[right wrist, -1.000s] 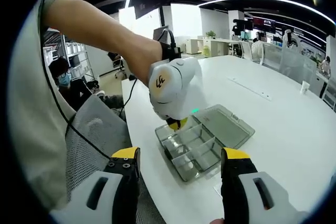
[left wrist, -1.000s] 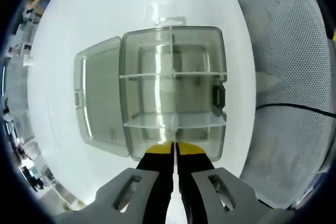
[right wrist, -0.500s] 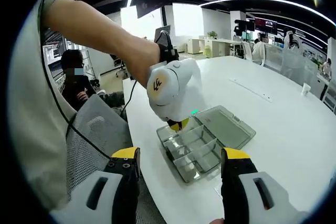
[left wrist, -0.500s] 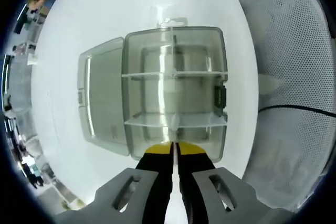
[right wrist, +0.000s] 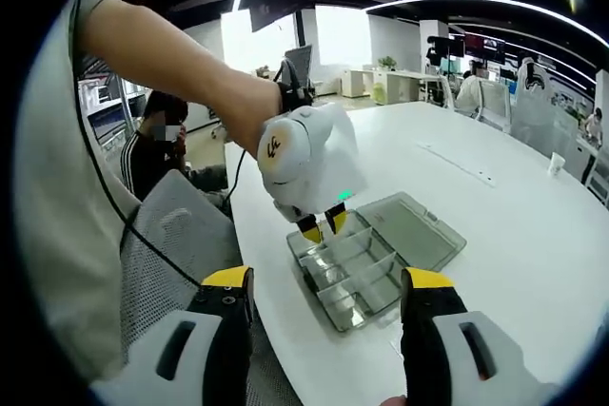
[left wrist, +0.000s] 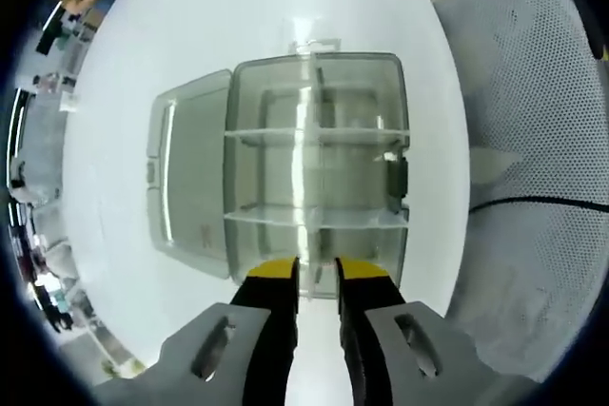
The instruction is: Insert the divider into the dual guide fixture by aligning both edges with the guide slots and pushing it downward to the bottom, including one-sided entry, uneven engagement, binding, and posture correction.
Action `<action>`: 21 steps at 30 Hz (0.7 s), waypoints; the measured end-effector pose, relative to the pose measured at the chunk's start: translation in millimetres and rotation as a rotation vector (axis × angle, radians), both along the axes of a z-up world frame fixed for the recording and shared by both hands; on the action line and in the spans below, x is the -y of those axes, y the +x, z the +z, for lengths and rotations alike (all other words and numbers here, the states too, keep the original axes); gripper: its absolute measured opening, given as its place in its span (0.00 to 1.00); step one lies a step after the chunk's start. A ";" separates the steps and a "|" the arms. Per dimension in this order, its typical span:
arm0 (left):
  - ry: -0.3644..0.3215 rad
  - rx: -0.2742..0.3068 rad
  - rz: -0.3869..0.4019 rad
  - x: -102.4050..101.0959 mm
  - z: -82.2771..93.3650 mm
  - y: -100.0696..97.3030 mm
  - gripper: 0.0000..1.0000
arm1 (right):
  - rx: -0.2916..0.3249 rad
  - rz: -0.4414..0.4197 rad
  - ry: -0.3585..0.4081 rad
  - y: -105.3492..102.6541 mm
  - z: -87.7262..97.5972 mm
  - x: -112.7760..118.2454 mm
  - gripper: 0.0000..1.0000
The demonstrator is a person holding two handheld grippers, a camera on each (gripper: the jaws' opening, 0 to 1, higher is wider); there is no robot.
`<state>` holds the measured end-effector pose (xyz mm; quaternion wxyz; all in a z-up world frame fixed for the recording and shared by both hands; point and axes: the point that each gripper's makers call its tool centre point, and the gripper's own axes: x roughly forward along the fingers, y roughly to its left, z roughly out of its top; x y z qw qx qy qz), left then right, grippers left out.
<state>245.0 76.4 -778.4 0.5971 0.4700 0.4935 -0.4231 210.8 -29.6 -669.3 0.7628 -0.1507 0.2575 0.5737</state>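
A white table (left wrist: 190, 35) carries a clear compartment box (left wrist: 314, 173) (hinged lid (left wrist: 186, 183) lying open flat).

I see a white table (right wrist: 533, 225), a grey mesh chair (left wrist: 533, 140) w/ a black cable (left wrist: 533, 203) across it just beside the table's right edge, and a seated person (right wrist: 162, 145) far left, beyond the chair.

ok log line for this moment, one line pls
left hand-held gripper: open, above box edge | right hand-held gripper: open, held back | divider: seated across clear compartment box | lid: open
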 end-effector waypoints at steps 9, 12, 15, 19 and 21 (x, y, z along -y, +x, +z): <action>-0.087 0.072 0.063 -2.7 6.6 1.7 0.21 | -0.006 0.004 0.001 -2.4 -1.4 -0.8 0.60; -0.121 0.093 0.096 -2.2 10.6 1.3 0.24 | -0.007 0.008 0.000 -3.6 -2.6 -1.5 0.60; -0.156 0.118 0.107 0.0 15.2 0.3 0.28 | -0.010 0.012 -0.004 -5.6 -3.6 -1.5 0.60; -0.177 0.144 0.125 -0.7 16.8 -0.2 0.31 | -0.010 0.017 -0.008 -6.8 -4.9 -0.5 0.60; -0.201 0.159 0.147 0.1 19.2 -1.0 0.32 | -0.010 0.017 -0.010 -7.0 -5.6 0.4 0.60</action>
